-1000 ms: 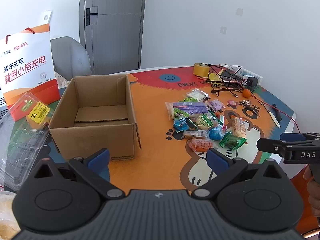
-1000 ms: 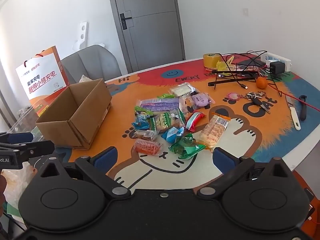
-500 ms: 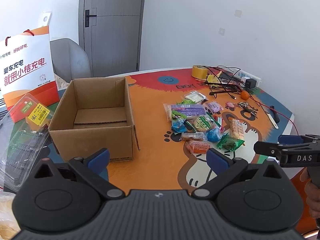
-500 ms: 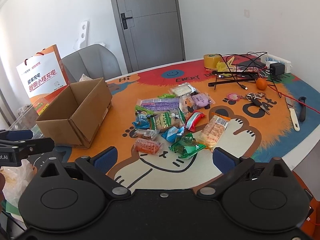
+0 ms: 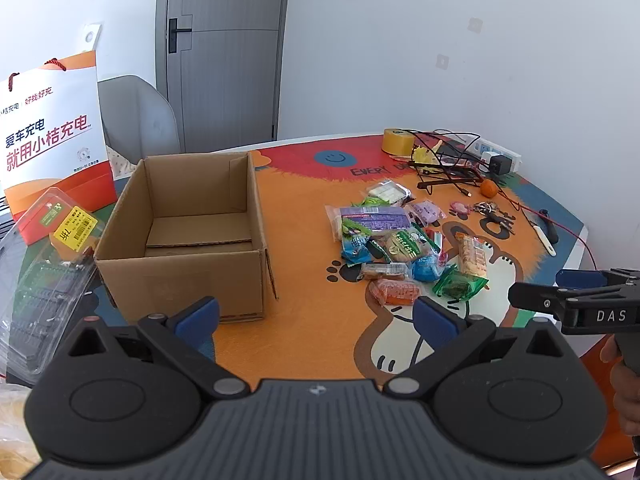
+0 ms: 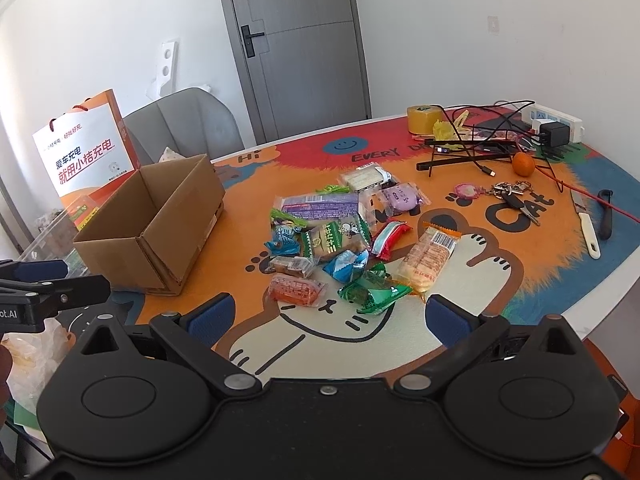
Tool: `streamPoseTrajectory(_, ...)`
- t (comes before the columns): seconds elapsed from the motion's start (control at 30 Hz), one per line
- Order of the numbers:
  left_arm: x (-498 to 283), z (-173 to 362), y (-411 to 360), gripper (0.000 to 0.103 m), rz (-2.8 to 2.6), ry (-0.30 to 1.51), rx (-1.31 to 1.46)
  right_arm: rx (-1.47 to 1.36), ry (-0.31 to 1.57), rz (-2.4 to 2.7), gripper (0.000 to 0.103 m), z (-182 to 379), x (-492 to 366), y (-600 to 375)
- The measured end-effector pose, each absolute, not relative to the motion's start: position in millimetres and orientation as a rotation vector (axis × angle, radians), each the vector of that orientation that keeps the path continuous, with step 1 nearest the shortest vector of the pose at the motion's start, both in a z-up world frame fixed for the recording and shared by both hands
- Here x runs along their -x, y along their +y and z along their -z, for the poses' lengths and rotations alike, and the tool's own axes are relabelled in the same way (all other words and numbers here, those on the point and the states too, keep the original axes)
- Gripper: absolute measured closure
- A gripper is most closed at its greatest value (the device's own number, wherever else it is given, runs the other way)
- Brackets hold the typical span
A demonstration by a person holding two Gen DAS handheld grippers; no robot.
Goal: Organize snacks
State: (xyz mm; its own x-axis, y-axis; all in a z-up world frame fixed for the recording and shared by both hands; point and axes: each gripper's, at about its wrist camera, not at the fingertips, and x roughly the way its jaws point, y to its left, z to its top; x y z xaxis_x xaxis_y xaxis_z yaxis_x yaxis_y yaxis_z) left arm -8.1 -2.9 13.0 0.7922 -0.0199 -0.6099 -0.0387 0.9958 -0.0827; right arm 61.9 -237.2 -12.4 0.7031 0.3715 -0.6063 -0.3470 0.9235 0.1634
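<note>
On the left of the table (image 5: 304, 240) stood the cardboard box (image 5: 188, 236), open at the top with nothing in it, and beside its left wall lay a clear plastic tray (image 5: 36, 280) in front of an orange paper bag (image 5: 52, 132). To the right of the box, well apart from it, the snacks (image 6: 340, 240) lay in one loose heap on the orange mat, with cables, keys and a tangerine (image 6: 523, 164) beyond them.

You had not yet begun to pick. To do this step well, I judge you should have started with the outlying packets nearest you, such as the orange packet (image 6: 296, 290) or the green packet (image 6: 374, 294), since they lay flat and free of the pile. Come down over one packet only, close across its narrow side, and lift clear before you swing toward the box.

Your left gripper (image 5: 316, 316) was spread wide, holding and touching nothing, low in front of the box's near corner. Your right gripper (image 6: 330, 318) was equally wide apart and empty, poised just short of the near edge of the heap.
</note>
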Motion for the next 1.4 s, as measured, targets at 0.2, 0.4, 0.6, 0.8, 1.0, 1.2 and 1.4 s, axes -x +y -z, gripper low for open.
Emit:
streamPoseTrajectory(0.2,8,-13,-4,0.001,-0.005,0.656,0.090,-0.048,0.684,-0.403,0.000,12,-64,-238)
streamPoseTrajectory(0.4,9,-13,-5,0.001,-0.006,0.656,0.090,-0.046,0.685,-0.404,0.000,12,-64,-238)
streamPoseTrajectory(0.6,8,-13,-6,0.001,-0.007,0.656,0.090,-0.045,0.685,-0.404,0.000,13,-63,-237)
streamPoseTrajectory(0.8,8,-12,-9,0.001,-0.004,0.658,0.089,-0.044,0.685,-0.404,0.000,13,-63,-238)
streamPoseTrajectory(1.0,7,-11,-9,0.001,0.000,0.658,0.096,-0.044,0.684,-0.399,0.000,14,-65,-239)
streamPoseTrajectory(1.2,4,-10,-4,0.001,-0.005,0.657,0.109,-0.045,0.684,-0.391,0.000,16,-68,-241)
streamPoseTrajectory(1.4,-1,-6,-1,0.001,-0.018,0.661,0.117,-0.063,0.686,-0.380,0.000,21,-75,-246)
